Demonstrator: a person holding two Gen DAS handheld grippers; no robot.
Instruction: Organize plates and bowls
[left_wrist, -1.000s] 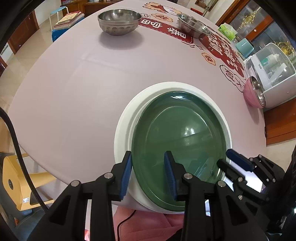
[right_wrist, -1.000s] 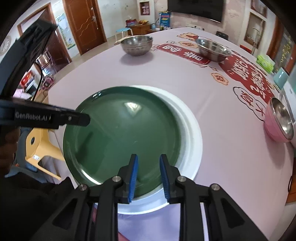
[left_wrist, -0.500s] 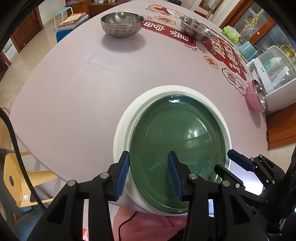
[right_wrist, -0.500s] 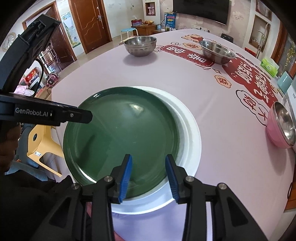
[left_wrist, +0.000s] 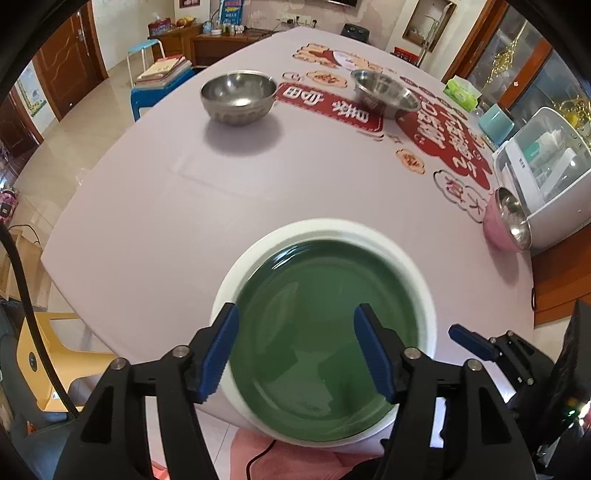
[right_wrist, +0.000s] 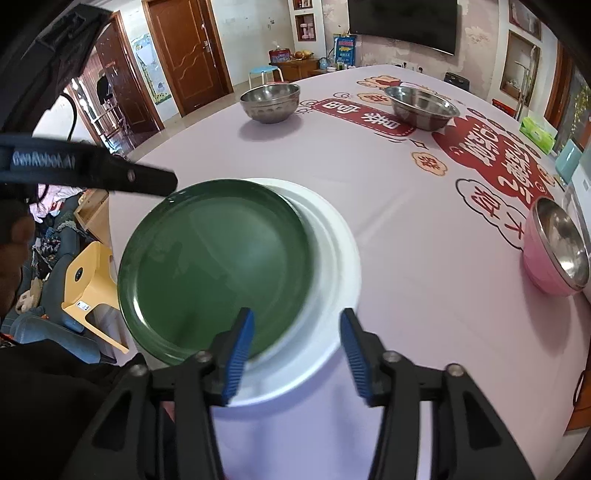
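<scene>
The green plate (right_wrist: 214, 266) sits on the white plate (right_wrist: 332, 258), stacked to tidy up. Both grippers' (left_wrist: 295, 350) (right_wrist: 297, 347) jaws are opening, holding nothing.

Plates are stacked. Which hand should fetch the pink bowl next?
Right, probably. The pink bowl sits on the right side of the table, nearer the right gripper, whose jaws are opening and hold nothing. The left gripper hangs over the green plate.

My left gripper (left_wrist: 295, 354) fills the lower frame, angled steeply down, jaws opening. My right gripper (right_wrist: 297, 354) likewise, jaws opening, pads pressing nothing.
</scene>
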